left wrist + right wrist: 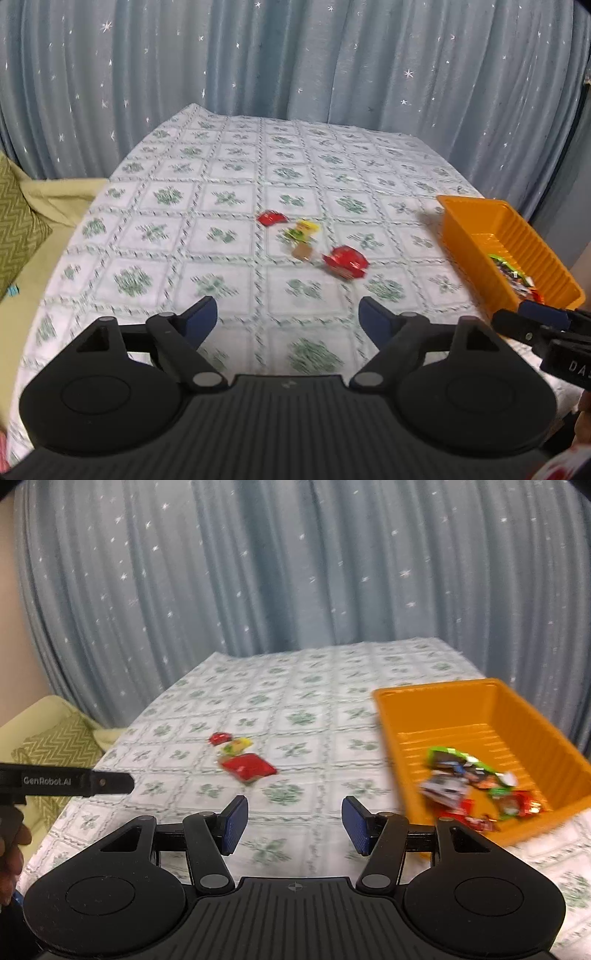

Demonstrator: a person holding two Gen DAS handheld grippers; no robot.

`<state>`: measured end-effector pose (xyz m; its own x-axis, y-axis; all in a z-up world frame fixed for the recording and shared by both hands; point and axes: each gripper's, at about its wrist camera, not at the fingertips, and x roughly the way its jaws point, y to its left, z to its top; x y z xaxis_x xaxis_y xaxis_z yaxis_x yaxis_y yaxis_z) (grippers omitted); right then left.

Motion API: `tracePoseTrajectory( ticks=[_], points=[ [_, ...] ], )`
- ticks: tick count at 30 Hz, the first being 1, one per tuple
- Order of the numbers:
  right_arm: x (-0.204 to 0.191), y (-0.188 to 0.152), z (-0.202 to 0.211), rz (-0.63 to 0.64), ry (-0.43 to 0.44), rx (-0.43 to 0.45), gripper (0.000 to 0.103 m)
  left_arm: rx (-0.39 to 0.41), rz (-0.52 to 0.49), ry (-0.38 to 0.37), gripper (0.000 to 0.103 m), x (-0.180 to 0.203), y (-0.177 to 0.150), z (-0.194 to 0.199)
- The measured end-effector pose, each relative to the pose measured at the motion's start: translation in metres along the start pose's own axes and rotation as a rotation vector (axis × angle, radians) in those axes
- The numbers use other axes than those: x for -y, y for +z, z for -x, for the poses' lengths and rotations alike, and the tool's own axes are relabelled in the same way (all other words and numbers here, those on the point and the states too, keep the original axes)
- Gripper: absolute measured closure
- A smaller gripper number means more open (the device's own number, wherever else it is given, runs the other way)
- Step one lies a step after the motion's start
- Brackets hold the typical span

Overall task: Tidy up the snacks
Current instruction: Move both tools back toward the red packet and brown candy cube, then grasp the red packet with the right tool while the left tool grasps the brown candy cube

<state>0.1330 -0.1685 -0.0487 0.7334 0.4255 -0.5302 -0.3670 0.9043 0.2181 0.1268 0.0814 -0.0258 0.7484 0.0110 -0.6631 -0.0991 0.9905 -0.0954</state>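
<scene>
Snacks: three loose wrapped packets mid-tabletop in a tight cluster, a small red packet (272,218) farthest back, a yellow-green packet (302,232) touching it, and a bigger red packet (345,261) nearest the front edge. A brownish scrap beside the yellow-green one is too blurred to name. More snacks sit in a pile (476,786) inside the orange plastic bin (436,705) at the tabletop's right edge; blur prevents a count. One bin.

Left gripper (288,317) hovers over the front edge with its jaws spread wide and nothing between them. Right gripper (293,825) is just beside the bin's near-left corner, jaws apart and empty. Nothing blocks the path to the cluster.

Tablecloth (207,206) is white with green floral squares. Behind it hangs a blue-grey curtain (295,55) with small stars; off the left edge is a yellow-green chevron cushion (59,746).
</scene>
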Motion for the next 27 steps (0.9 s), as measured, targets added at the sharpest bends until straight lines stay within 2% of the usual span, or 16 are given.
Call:
tracePoseTrajectory(
  ticks=[8, 12, 18, 23, 27],
  points=[
    [-0.027, 0.017, -0.059, 0.073, 0.056, -0.037, 0.045, -0.025, -0.041, -0.006, 0.016, -0.029, 0.024, -0.032],
    [-0.025, 0.028, -0.094, 0.122, 0.078, -0.057, 0.037, -0.042, -0.034, -0.015, 0.016, -0.041, 0.031, -0.054],
    [-0.021, 0.036, -0.14, 0.172, 0.137, -0.101, 0.035, -0.089, 0.013, -0.048, 0.016, -0.05, 0.031, -0.084],
    [-0.022, 0.042, -0.17, 0.219, 0.19, -0.133, 0.033, -0.096, -0.014, -0.037, 0.016, -0.051, 0.037, -0.101],
    [-0.021, 0.045, -0.194, 0.241, 0.221, -0.175, 0.033, -0.1, 0.004, -0.054, 0.016, -0.052, 0.041, -0.107]
  ],
)
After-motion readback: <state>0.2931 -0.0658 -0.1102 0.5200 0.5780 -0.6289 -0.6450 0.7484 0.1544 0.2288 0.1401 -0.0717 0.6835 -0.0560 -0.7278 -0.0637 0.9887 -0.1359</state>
